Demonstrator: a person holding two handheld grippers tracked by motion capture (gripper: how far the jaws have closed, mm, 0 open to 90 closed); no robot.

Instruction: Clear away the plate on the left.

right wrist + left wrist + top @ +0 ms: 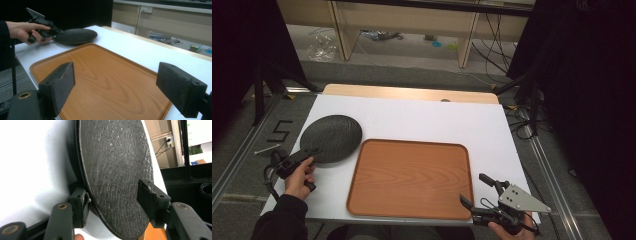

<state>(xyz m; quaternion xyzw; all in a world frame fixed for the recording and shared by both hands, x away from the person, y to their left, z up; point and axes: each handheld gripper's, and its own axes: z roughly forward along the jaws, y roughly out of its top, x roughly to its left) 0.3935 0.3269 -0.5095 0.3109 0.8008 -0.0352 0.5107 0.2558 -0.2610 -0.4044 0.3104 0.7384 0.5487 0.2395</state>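
Left gripper view has the left tongs [113,197] straddling the near rim of the dark plate [115,162], one pad under it, the other apart above its face, not yet pressing. That plate lies on the white table [422,117], beside the wooden tray [409,177]. Right tongs [477,190] gape wide by the tray's corner.

Dark plate [332,138]: round, shallow, matte charcoal with a fine ridged texture, right way up on the white table top at the left. It sits just left of the wooden tray, near the tray's far-left corner, whether touching it can't be told. In the left gripper view its near rim [100,212] looks raised off the table.
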